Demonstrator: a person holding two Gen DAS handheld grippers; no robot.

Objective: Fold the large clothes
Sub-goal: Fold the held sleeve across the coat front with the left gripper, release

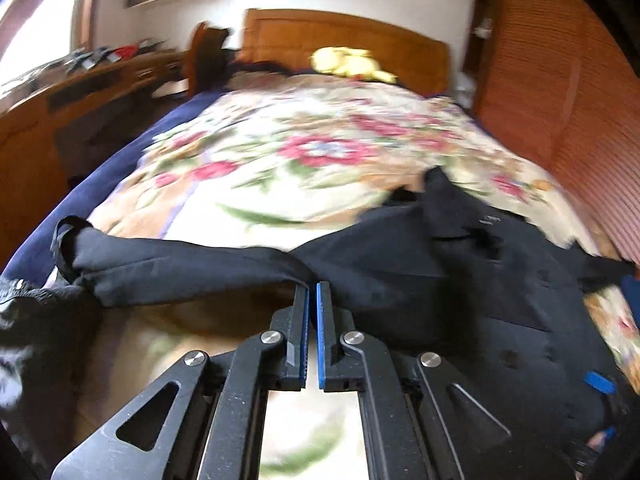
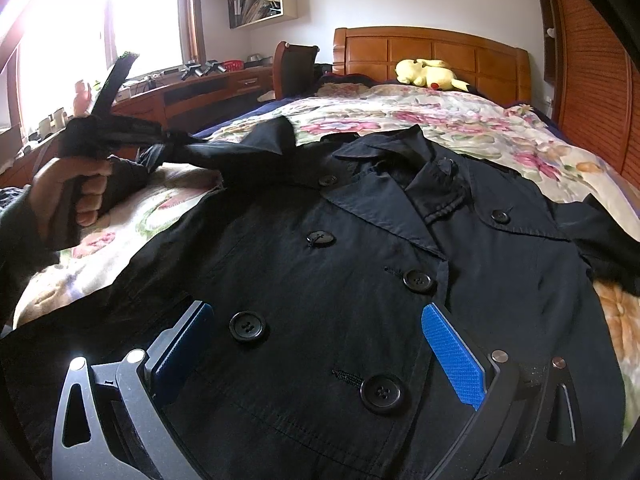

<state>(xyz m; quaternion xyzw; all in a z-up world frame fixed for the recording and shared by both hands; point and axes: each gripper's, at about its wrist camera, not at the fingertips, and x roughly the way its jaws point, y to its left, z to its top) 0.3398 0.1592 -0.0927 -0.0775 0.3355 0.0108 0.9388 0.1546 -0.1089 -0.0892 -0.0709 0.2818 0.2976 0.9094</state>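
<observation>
Coat (image 2: 320,280) lies face-up on the bed (image 2: 440,112), collar toward the headboard (image 2: 432,54), hem toward us.

Left of the coat body: the left gripper (image 1: 313,292) has its jaws pinched together on the sleeve (image 1: 180,260), gripping near the armhole. The right wrist view shows the person's hand (image 2: 76,192) on the handle, with the sleeve stretched taut between gripper and shoulder and clear of the quilt. The left view is blurred.

On the coat front: the right gripper (image 2: 316,344) has its jaws spread wide, blue pads (image 2: 456,360) either side of a button column, pressing nothing. It seems to rest on or just above the cloth (can't tell which).

Handling, my read: thin woven shell, soft, no stiffness, light for its size. The surface looks a bit slick, so it will likely slide over the quilt and sag wherever unsupported. Grab seams, cuff or shoulder line, where layers are thicker; avoid pinching over buttons (image 2: 248,326). The sleeve wants to go across the chest, so the right side should probably pin the front.

Looks: black or very dark navy, double-breasted, two columns of large dark four-hole buttons, wide notched lapels open, stitched buttonholes, fine wrinkles. The right sleeve (image 2: 608,236) is bunched off toward the wardrobe side of the coat. Yellow plush (image 2: 430,74) sits beyond the collar by the headboard.
</observation>
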